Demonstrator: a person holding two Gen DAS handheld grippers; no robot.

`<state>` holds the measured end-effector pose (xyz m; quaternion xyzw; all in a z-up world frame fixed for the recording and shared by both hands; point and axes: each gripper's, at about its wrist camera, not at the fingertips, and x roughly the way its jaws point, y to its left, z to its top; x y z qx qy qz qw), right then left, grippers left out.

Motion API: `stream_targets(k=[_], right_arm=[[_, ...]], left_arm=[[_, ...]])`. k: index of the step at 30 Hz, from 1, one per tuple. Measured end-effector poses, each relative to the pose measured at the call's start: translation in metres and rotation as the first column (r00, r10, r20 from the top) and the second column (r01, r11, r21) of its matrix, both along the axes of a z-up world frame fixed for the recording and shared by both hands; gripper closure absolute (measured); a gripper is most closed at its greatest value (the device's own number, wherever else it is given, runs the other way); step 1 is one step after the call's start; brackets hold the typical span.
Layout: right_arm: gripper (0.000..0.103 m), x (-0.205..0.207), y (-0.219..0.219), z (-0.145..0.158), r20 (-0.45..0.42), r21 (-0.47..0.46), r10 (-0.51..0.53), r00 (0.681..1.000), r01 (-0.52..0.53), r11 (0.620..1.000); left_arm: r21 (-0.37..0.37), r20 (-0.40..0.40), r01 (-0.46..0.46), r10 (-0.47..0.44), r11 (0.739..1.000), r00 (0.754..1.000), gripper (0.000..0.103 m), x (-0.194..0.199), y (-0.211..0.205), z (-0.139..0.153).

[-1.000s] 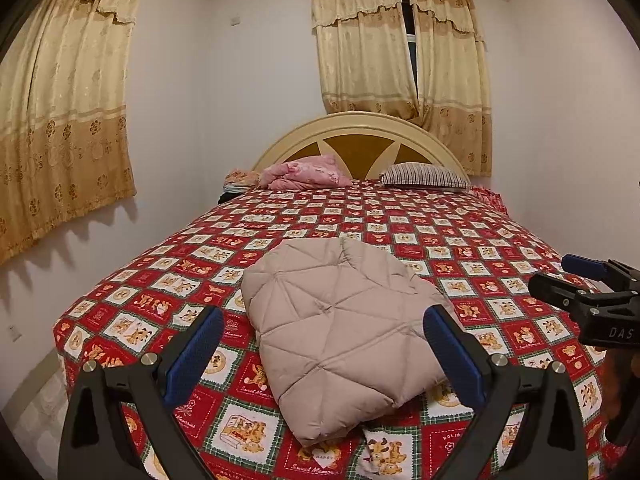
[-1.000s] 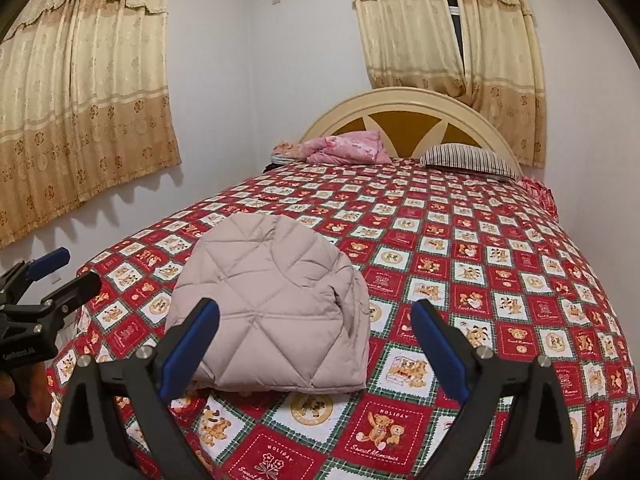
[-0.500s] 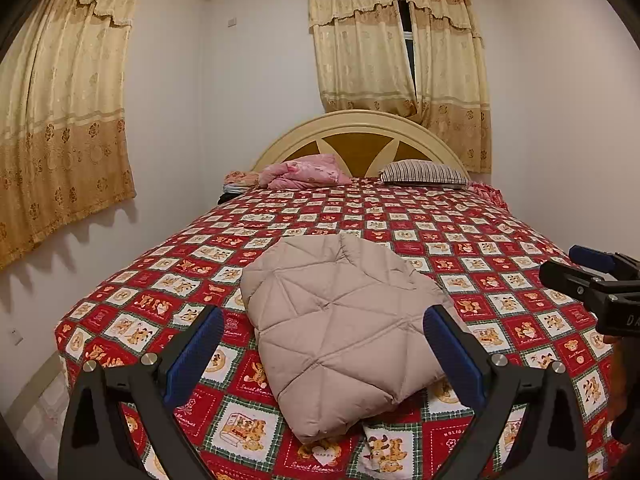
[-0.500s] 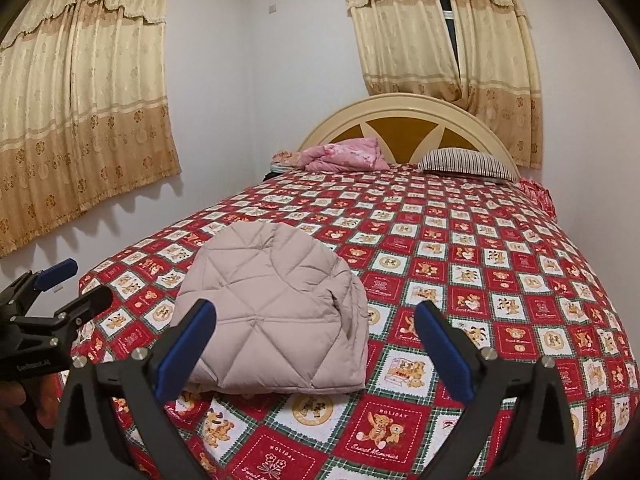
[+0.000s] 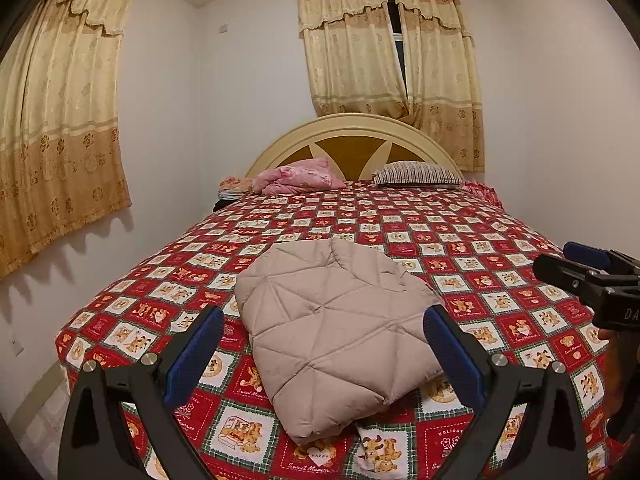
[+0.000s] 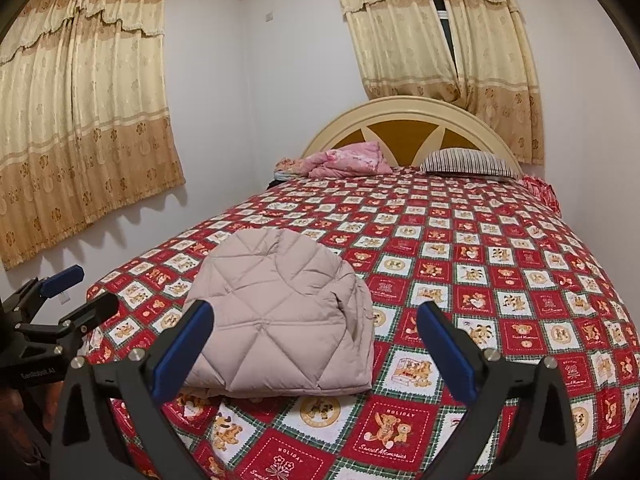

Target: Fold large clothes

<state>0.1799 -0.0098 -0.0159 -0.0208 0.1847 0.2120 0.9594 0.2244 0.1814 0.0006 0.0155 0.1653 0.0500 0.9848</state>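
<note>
Now we are looking at a quilted beige jacket [image 5: 336, 332] that is lying folded into a compact bundle on the bed [image 5: 500, 240], near the foot end and toward the left side of the red bedspread with bear pictures. Our left gripper [image 5: 324, 344] is hovering in front of the bundle with its blue-padded fingers [image 5: 196, 350] spread wide, and they are holding nothing; the jacket is showing between them but farther away, not touching. Our right gripper [image 6: 314, 344] is also standing wide apart and empty, with the jacket appearing behind its left finger [image 6: 182, 350], apart from it. In the left wrist view, the right gripper is coming into the picture at the right edge, above the bedspread. At the head of the bed, a pink blanket [image 5: 298, 176] and a striped pillow [image 5: 418, 174] are resting against the rounded headboard [image 5: 352, 132]. Beige curtains [image 5: 388, 48] are hanging behind the headboard and on the left wall.
</note>
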Motion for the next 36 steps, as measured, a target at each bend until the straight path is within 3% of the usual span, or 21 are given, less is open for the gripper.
stream_targets(k=[11, 36], right_arm=[[0.0, -0.009, -0.008, 0.011, 0.045, 0.053, -0.002, 0.999, -0.001, 0.999], [0.0, -0.012, -0.007, 0.008, 0.035, 0.05, 0.003, 0.999, -0.005, 0.999]], left_arm=[[-0.052, 0.036, -0.041, 0.043, 0.998, 0.998, 0.003, -0.004, 0.01, 0.009], [-0.034, 0.06, -0.063, 0.065, 0.997, 0.996, 0.003, -0.004, 0.009, 0.006]])
